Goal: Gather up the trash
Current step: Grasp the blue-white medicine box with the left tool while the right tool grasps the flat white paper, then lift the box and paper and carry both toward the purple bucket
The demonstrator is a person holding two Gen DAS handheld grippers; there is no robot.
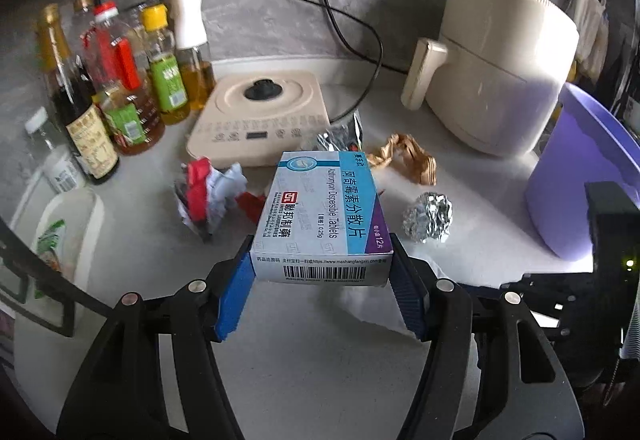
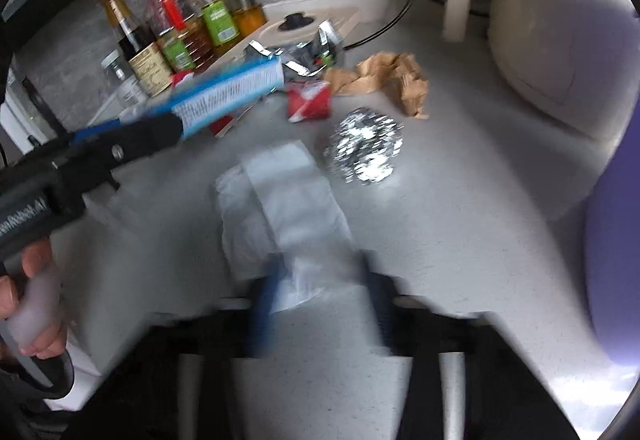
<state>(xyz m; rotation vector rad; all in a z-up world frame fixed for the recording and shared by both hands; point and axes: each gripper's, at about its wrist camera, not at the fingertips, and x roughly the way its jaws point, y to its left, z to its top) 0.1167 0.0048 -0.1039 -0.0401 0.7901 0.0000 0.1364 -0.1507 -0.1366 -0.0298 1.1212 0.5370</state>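
1. Your left gripper [image 1: 322,272] is clamped on the medicine box [image 1: 320,216]: blue pads press both long sides at the barcode end. The box sits centre frame in the left wrist view, lifted clear of the counter [image 1: 320,360].
2. In the right wrist view the same box [image 2: 228,96] shows at left of centre, blurred, sticking out of the left gripper [image 2: 176,128]. Your left hand [image 2: 32,304] is at the lower left edge on the handle.
3. Your right gripper [image 2: 316,292] is at bottom centre, heavily blurred. Its pads are closed in on the near end of the white tissue [image 2: 288,192], which lies flat on the counter and runs up toward mid frame.
4. Trash on the counter in the left wrist view:
   - foil ball [image 1: 428,216], right of the box
   - crumpled brown paper [image 1: 408,158], above the foil ball
   - silver wrapper [image 1: 340,138], against the beige cooker base [image 1: 260,120]
   - red-and-white crumpled wrapper [image 1: 212,192], left of the box
5. Purple bin [image 1: 580,180] stands at the right edge, beside the beige air fryer [image 1: 500,68].
6. Bottles [image 1: 120,80] are grouped at upper left.
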